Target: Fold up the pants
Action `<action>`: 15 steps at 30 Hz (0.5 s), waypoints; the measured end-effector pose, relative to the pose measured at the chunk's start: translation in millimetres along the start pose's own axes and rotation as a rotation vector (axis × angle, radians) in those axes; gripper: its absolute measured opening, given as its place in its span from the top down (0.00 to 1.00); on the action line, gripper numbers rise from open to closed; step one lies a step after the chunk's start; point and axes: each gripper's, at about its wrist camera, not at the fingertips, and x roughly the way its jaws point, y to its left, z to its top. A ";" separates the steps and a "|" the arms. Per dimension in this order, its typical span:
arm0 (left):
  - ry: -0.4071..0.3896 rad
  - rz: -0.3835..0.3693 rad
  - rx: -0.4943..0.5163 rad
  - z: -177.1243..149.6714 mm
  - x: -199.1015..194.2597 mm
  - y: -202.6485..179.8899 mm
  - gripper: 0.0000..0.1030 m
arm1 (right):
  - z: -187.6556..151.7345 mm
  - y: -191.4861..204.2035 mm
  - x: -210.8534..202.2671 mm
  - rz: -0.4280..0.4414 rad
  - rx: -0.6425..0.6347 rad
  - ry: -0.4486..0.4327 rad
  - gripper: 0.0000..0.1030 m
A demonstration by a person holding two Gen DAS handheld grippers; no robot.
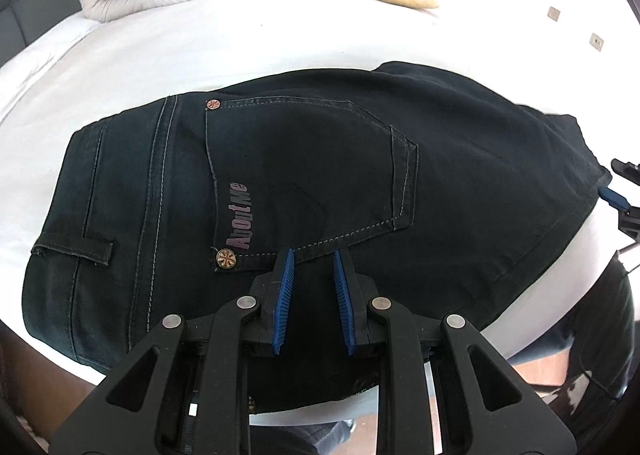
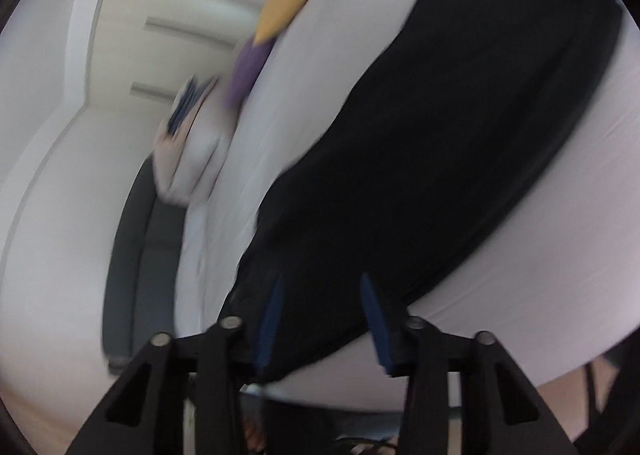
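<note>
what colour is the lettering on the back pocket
Pale purple-grey lettering, clearest in the left wrist view.

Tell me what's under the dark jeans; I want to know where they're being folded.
The jeans lie on a white bed sheet, which shows all around them. Anything directly beneath the denim is covered and can't be seen.

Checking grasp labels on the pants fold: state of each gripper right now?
Left gripper: jaws slightly apart, over the dark jeans; no grip visible.
Right gripper: jaws apart, jeans behind them, nothing clamped; frame blurred.
</note>
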 end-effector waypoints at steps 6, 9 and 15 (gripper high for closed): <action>-0.020 -0.021 -0.028 -4.9 4.0 2.7 0.81 | -10.9 9.7 65.4 -0.027 -0.019 0.143 0.62; -0.024 -0.015 -0.014 -5.5 3.8 0.5 0.81 | -11.3 -9.7 70.1 -0.099 -0.009 0.160 1.00; -0.025 -0.006 -0.006 0.6 -17.4 -4.9 0.80 | -21.0 -19.9 47.2 -0.174 -0.036 0.157 1.00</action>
